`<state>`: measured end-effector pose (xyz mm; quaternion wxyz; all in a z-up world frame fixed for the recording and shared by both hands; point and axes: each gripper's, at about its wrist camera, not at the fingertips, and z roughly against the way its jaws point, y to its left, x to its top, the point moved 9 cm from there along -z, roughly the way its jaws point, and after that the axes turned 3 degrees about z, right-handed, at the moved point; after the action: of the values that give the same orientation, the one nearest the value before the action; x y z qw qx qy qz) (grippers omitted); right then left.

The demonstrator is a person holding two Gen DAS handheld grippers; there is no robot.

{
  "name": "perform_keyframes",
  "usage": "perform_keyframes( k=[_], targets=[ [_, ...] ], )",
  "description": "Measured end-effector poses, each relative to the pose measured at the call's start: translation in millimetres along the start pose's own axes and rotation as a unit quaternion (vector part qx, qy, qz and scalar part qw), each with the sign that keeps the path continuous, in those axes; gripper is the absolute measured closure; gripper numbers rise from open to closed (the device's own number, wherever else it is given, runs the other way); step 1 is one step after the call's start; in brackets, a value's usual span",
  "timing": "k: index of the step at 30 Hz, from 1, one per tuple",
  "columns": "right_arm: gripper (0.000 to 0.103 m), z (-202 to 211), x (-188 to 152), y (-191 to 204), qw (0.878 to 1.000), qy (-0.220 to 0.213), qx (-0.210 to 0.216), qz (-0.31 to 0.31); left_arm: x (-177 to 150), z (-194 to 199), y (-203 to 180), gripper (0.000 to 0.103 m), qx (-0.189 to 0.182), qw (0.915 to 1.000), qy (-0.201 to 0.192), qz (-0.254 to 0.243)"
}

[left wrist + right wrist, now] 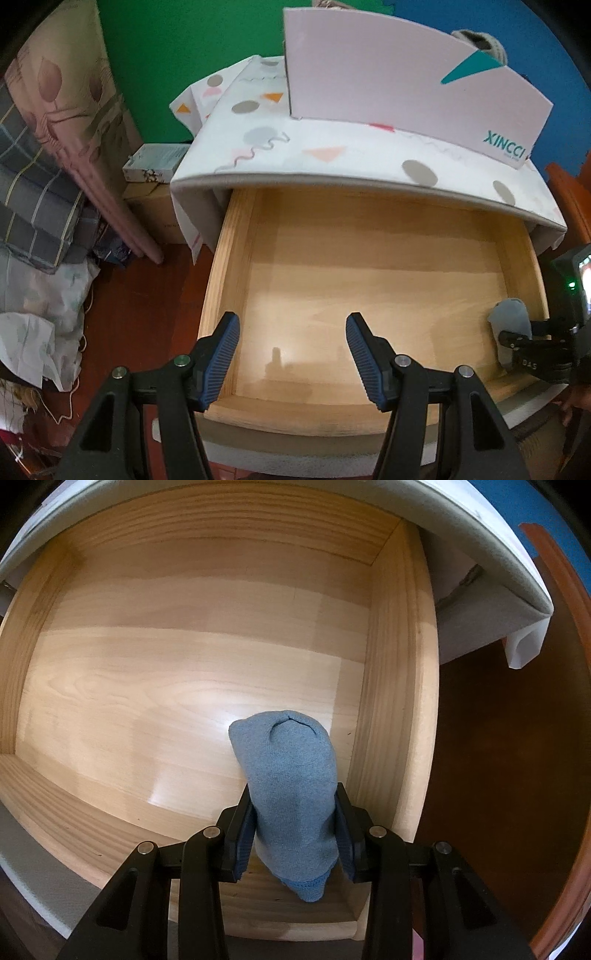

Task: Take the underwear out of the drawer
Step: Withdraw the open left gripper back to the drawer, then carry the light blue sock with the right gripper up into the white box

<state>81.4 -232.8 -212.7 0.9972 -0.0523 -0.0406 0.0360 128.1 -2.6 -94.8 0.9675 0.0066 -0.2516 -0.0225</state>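
A light wooden drawer (236,258) stands pulled open under a cloth-covered cabinet top. My right gripper (295,805) is shut on a folded blue underwear (291,775) at the drawer's near right corner, its far end over the drawer floor (166,672). The left wrist view shows the underwear (511,317) and the right gripper (532,338) at the drawer's right side. My left gripper (291,328) is open and empty above the drawer's front left part.
A pink box marked XINCCI (406,81) stands on the patterned cloth top (295,147). Bedding and bags (40,221) pile up at the left on the red-brown floor (147,314). A small box (155,162) lies left of the cabinet.
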Motion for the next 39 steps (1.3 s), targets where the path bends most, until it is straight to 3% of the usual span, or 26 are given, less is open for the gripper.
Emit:
perform_keyframes(
  k=[10,19,23,33,39],
  targets=[
    [0.068,15.5,-19.3,-14.7,1.0,-0.024,0.013,-0.005,-4.8,-5.7,2.3,0.042,-0.001,0.9999,-0.005,0.015],
    [0.068,37.6,-26.2,-12.0,0.997,-0.064,0.037,0.005,-2.3,3.1,9.4,0.042,0.014,0.9987,-0.035,0.035],
    [0.068,47.8,-30.4,-15.4,0.995,-0.069,0.066,-0.013,-2.8,4.2,10.0,0.042,0.016,0.9986,-0.036,0.035],
    [0.068,117.5,-22.7,-25.9,0.99,-0.113,0.086,-0.007,-1.3,6.6,15.4,0.042,0.008,0.9979,-0.041,0.05],
    [0.068,183.1,-10.0,-24.6,0.982,-0.163,0.098,0.009,-0.1,7.7,16.3,0.042,0.003,0.9976,-0.045,0.052]
  ],
)
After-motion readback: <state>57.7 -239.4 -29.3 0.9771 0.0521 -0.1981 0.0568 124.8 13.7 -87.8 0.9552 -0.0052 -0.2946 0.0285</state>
